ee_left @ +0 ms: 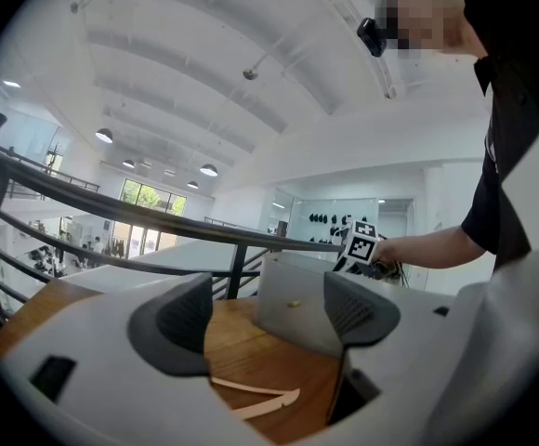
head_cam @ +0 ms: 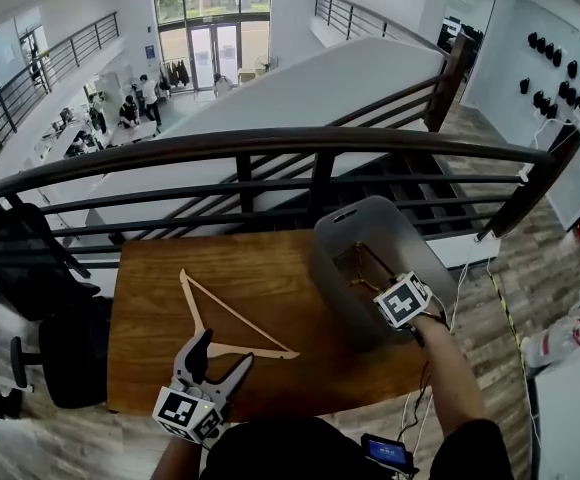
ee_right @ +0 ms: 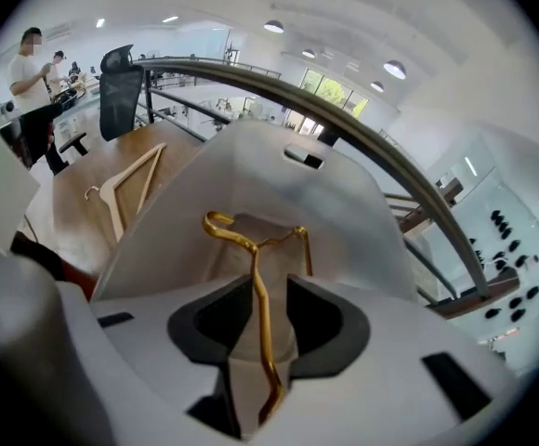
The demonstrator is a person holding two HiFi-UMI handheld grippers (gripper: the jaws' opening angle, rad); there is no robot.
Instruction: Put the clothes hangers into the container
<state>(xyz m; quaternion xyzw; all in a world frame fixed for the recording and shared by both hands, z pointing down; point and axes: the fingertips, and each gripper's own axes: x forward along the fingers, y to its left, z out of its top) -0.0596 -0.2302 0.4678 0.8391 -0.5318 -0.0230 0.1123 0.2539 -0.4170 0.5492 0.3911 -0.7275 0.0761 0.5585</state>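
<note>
Gold hanger [ee_right: 251,249]: thin metal wire, inside the container, hook end up near the inner wall; its lower part runs between the right jaws.
Right gripper [ee_right: 268,316]: reaches into the container from the front right. Jaws partly open, with a gap between wire and pad on both sides, so the pads are not pressing on it. Whether the wire brushes one pad I cannot tell.
Left gripper [head_cam: 224,350]: over the table's front edge, left of centre. Jaws wide open with nothing between them, touching nothing; only table and wood hanger show beyond the gap.
Wood hanger [head_cam: 238,314]: pale triangle lying flat on the table, centre-left, one corner just ahead of the left jaws, well apart from the container.
Container [head_cam: 335,278]: grey plastic bin on the table near its right edge, open mouth facing up toward the head view.
Table [head_cam: 150,308]: brown wood top, carries the bin and the wood hanger.
Railing [head_cam: 270,143]: dark rail running past the table's back edge.
</note>
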